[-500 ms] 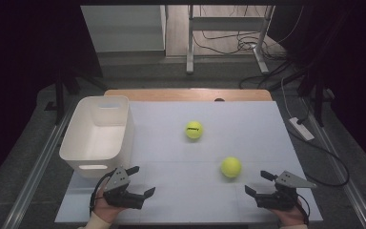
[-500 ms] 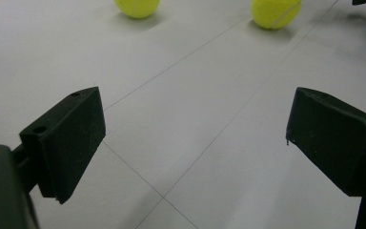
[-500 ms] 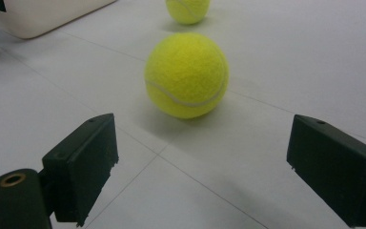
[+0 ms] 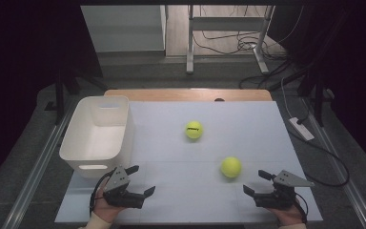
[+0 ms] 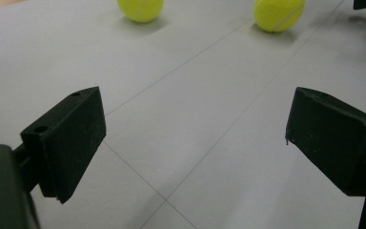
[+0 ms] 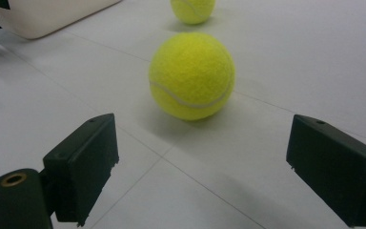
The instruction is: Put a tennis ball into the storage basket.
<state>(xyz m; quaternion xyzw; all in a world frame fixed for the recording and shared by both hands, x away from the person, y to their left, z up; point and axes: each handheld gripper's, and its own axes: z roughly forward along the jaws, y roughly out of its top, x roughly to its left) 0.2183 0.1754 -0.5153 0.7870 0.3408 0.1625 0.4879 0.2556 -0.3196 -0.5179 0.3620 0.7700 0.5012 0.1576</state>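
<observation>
The right gripper (image 4: 259, 183) rests low on the counter (image 4: 248, 129), jaws spread wide and empty, just short of the near tennis ball (image 4: 231, 167). The left gripper (image 4: 140, 181) sits released, nothing between its jaws. The far tennis ball (image 4: 194, 130) lies near the white bin (image 4: 100, 131).

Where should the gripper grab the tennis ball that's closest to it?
Probably across its widest middle. The near ball is round and sits free on the white table, right ahead of the open right gripper. Coming straight forward, low, with one jaw on each side, should keep it from rolling off.
</observation>
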